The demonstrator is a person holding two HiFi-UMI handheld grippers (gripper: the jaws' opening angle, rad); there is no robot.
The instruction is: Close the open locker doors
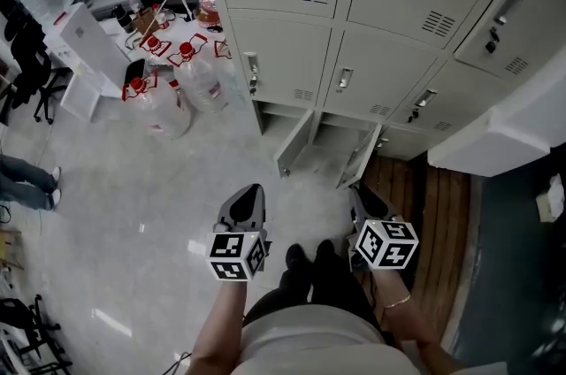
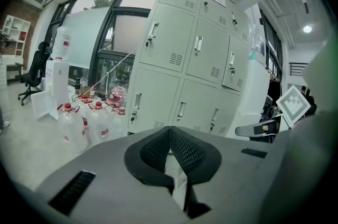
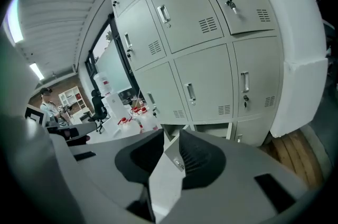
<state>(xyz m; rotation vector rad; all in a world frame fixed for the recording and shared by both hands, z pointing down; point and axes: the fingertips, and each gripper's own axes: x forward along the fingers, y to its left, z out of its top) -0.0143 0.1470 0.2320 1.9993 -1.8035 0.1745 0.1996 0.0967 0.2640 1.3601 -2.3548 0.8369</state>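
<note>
With left gripper (image 2: 170,132) clenched and right gripper (image 3: 168,139) released, the light, stiff locker doors (image 1: 295,145) are probably best pushed at free edges.

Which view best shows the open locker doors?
Head view: left open door and right open door both show whole, swung out at the bottom row. Right gripper view: part of one between the right tongs. Left gripper view: the left tongs nearly hide them.
</note>
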